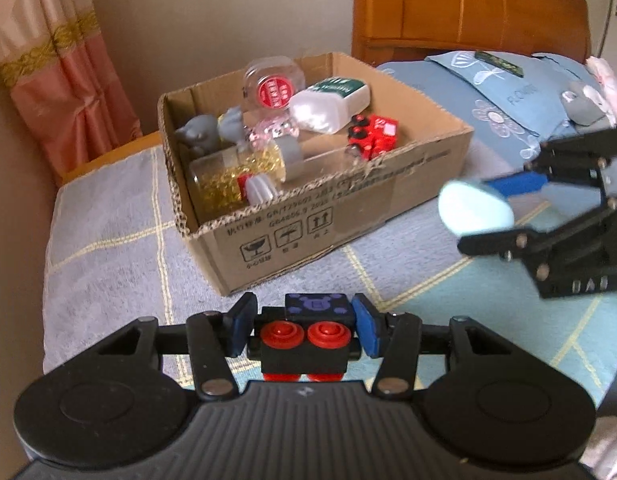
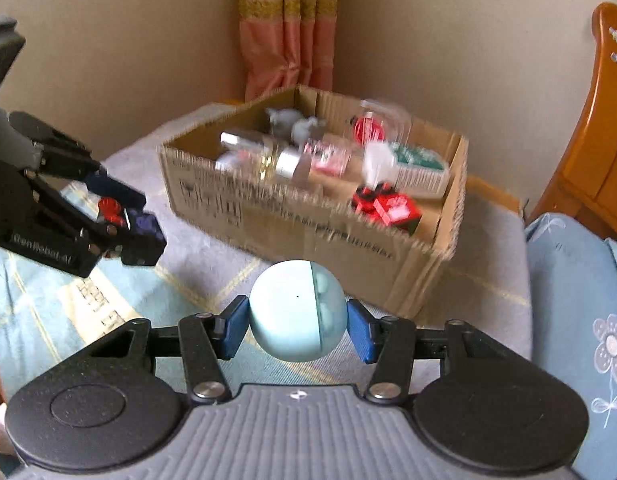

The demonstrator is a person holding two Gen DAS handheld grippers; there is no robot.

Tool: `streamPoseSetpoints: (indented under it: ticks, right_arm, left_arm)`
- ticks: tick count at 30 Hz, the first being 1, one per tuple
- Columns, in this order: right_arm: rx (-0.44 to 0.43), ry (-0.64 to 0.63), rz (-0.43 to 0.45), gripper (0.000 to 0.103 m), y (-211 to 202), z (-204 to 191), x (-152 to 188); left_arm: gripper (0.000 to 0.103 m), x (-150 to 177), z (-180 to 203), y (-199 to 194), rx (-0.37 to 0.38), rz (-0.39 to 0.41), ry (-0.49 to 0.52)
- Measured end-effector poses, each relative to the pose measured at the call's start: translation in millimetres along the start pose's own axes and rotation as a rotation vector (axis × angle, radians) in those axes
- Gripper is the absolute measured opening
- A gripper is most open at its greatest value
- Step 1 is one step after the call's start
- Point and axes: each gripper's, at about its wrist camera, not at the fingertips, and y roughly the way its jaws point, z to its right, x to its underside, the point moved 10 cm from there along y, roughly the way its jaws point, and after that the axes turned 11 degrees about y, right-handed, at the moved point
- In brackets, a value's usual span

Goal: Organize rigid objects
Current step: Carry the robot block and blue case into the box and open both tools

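**Both grippers loaded, box ahead**

A black toy block (image 1: 304, 336) with red wheels and a purple top sits clamped between the blue pads of the left gripper (image 1: 304, 330), held above the checked bedcover (image 1: 108, 240). A pale blue ball (image 2: 297, 312) is pinched between the pads of the right gripper (image 2: 297, 326), also off the bed.

Just beyond both stands an open cardboard box (image 1: 308, 228) on the cover. It already holds a grey toy animal (image 1: 200, 136), a jar of gold bits (image 1: 236, 172) lying on its side, a clear round container with a red label (image 1: 273, 84), a white and green container (image 1: 332, 100) and a red toy car (image 1: 374, 136). The box's near wall lies between each gripper and its contents.

Blue pillows (image 1: 508, 92) and a wooden headboard (image 1: 468, 4) lie to the right; a pink curtain (image 2: 286, 28) hangs in the corner.
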Motion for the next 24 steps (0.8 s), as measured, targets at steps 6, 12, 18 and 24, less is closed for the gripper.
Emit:
streamPoseSetpoints:
  ticks: [6, 12, 18, 24]
  right_arm:
    - [0.007, -0.011, 0.083, 0.058, -20.8, 6.1, -42.3]
    - [0.062, 0.014, 0.115, 0.058, -11.0, 26.9, -78.2]
    - [0.104, 0.055, 0.076, 0.058, 16.0, 43.3, -85.9]
    - [0.071, 0.122, 0.085, 0.090, 13.9, 46.4, -81.0]
  left_arm:
    - [0.051, -29.7, 1.3, -21.6, 0.021, 0.036, 0.048]
    - [0.051, -79.2, -7.1, -30.2, 0.005, 0.096, 0.094]
    - [0.051, -125.5, -20.9, -10.4, -0.020, 0.106, 0.099]
    - [0.051, -150.6, -25.9, 20.7, -0.019, 0.085, 0.076]
